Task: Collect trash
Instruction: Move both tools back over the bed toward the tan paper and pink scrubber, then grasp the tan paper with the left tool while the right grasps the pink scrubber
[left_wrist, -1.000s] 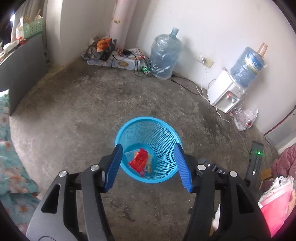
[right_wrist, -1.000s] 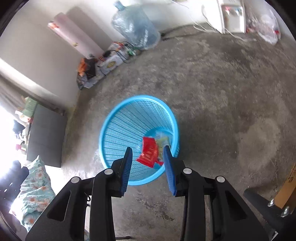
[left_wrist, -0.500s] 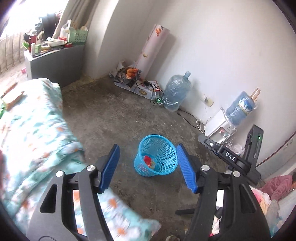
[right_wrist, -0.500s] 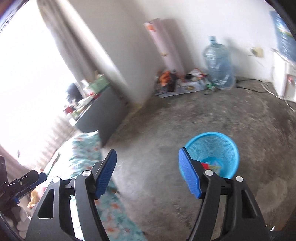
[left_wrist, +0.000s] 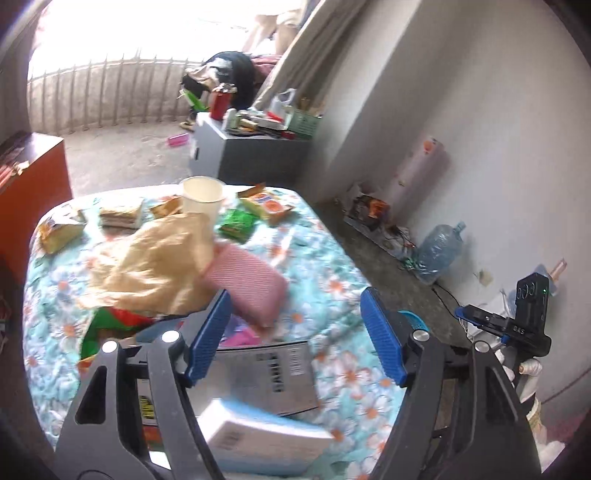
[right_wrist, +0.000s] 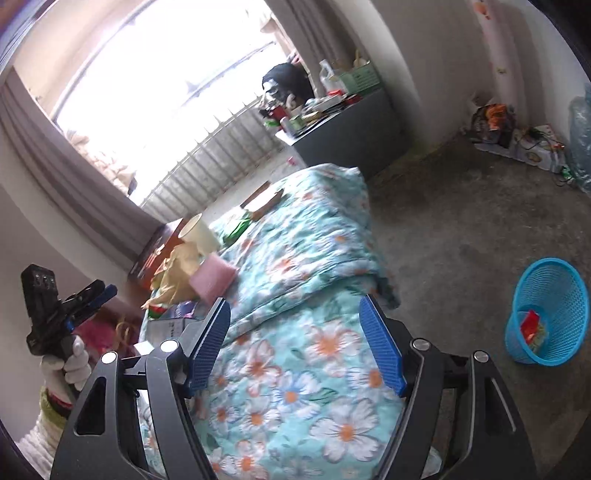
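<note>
Left wrist view, left to right. An orange-brown cabinet (left_wrist: 35, 173) stands at the far left edge. Floral quilt (left_wrist: 321, 254), teal with white-and-orange flowers, covers the bed. On it: crumpled yellow snack wrappers (left_wrist: 59, 229), a flat sandwich-like packet (left_wrist: 122, 216), a white paper cup (left_wrist: 203, 197) standing upright, a crinkled tan paper bag (left_wrist: 162, 258), a green foil wrapper (left_wrist: 238, 223), an orange-printed packet (left_wrist: 267, 205). A pink ribbed pouch (left_wrist: 247, 284) lies just beside the paper bag. Left gripper (left_wrist: 295, 339): blue ridged pads wide apart, nothing between them. Below it, a grey glossy box (left_wrist: 266, 376) carries dark print, too blurred to read; a white-and-blue carton (left_wrist: 258, 439) with a barcode overlaps its near edge. Further right, a clear water jug (left_wrist: 439, 251) sits by the wall.

Right wrist view. A white-gloved hand (right_wrist: 72, 363) grips the other tool's handle at left. Right gripper (right_wrist: 295, 343): pads spread wide, empty, above the quilt. Blue plastic mesh basket (right_wrist: 554, 295) stands on the concrete floor (right_wrist: 461, 229) at right, well apart from the bed, with a red wrapper (right_wrist: 530, 325) inside.
</note>
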